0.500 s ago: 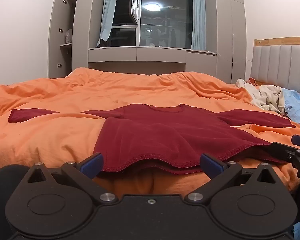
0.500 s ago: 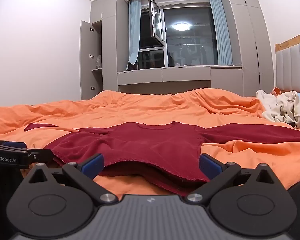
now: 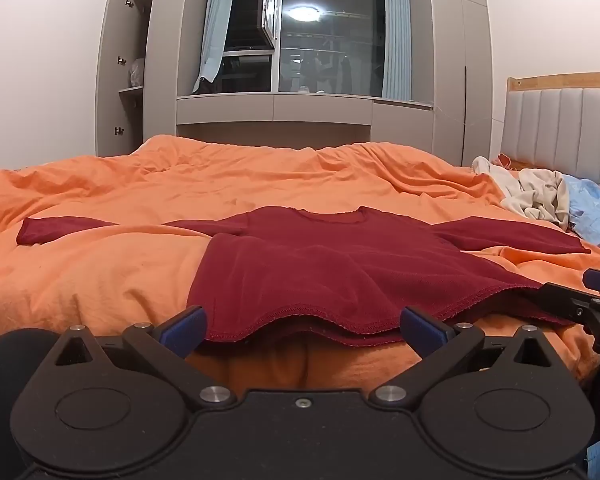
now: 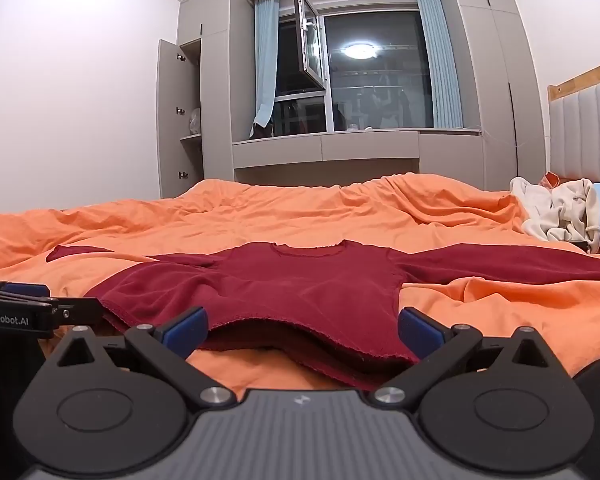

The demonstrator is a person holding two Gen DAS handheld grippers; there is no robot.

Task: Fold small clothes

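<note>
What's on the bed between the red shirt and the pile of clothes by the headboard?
Only bare orange bedcover between red shirt and pile, seen in the right wrist view.

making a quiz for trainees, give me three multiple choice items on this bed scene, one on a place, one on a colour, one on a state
1. Where does the pile of pale clothes lie?
A by the headboard
B on the window sill
C in the wardrobe

2. What colour is the spread-out shirt?
A blue
B dark red
C white

3. How do the jaws of the left gripper stand?
A shut on the hem
B shut on nothing
C open

Answers: 1 A, it sits at the padded headboard; 2 B, dark red on the orange duvet; 3 C, wide apart with nothing between.
</note>
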